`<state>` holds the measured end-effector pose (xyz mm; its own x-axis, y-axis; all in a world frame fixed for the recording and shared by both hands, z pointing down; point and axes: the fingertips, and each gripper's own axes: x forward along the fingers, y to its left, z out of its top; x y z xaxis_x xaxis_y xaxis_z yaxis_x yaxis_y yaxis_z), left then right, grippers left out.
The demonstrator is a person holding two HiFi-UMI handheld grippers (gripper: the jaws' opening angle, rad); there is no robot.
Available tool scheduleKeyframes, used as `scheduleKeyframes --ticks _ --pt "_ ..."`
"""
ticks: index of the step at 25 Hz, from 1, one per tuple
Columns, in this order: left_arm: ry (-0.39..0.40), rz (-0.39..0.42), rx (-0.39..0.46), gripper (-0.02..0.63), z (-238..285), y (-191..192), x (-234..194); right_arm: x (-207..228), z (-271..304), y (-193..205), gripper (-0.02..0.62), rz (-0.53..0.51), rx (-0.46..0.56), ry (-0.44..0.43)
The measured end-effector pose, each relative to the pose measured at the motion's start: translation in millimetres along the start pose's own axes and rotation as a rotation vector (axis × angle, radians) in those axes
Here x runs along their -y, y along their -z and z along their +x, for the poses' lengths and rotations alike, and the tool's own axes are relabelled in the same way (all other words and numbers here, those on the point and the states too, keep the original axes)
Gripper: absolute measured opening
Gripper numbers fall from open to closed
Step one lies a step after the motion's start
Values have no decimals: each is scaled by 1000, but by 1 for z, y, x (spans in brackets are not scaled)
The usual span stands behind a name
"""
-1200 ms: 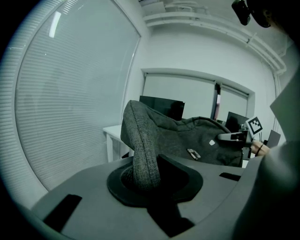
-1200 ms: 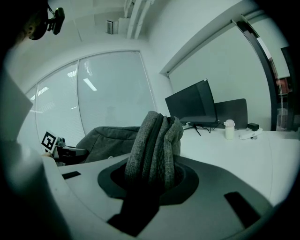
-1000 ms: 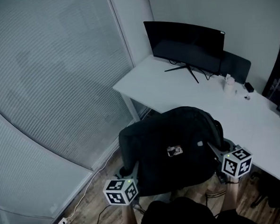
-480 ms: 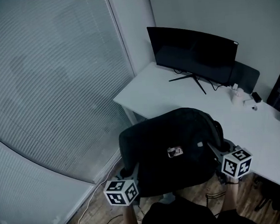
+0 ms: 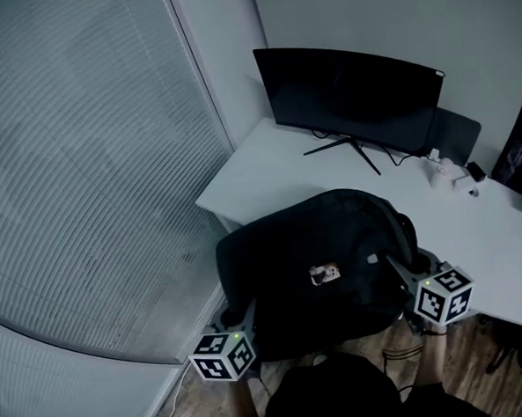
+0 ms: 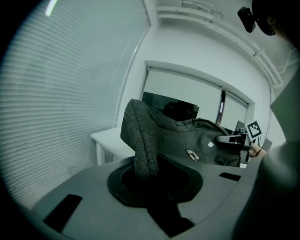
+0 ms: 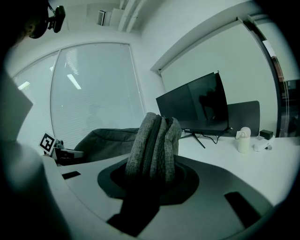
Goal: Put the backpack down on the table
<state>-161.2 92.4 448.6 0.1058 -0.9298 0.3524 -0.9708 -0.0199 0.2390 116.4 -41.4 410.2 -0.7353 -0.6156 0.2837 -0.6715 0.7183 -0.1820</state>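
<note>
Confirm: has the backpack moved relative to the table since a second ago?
Yes. The backpack has advanced over the white table; its top now lies closer to the monitor stand than before.

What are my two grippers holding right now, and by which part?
Both hold the backpack: the left gripper pinches a fabric fold on its left side, the right gripper a bunched fold on its right side.

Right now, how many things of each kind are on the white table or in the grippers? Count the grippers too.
Backpack: 1
Monitor: 1
White bottle: 1
Small dark box: 1
Grippers: 2 (left gripper, right gripper, both shut on the backpack)
Total: 6
A tiny white thing by the bottle is too small to name.
</note>
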Motion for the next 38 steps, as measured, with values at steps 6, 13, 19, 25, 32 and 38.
scheduleKeyframes --ticks 6,13,19,25,32,38 --pt "12 -6 -13 74 15 1 -12 4 15 2 109 0 -12 17" --pt "11 -13 -24 74 28 -19 -8 18 25 -19 109 8 -21 5" --pt "11 19 -40 74 61 -38 -32 29 68 -30 109 20 -19 1" --pt "-2 19 -16 74 89 -78 -49 43 106 -66 109 21 9 -30" --pt "-9 28 -21 74 124 -102 -75 56 154 -84 109 30 10 -42" --pt "-20 48 -27 74 141 -122 -80 68 173 -97 109 44 13 -47"
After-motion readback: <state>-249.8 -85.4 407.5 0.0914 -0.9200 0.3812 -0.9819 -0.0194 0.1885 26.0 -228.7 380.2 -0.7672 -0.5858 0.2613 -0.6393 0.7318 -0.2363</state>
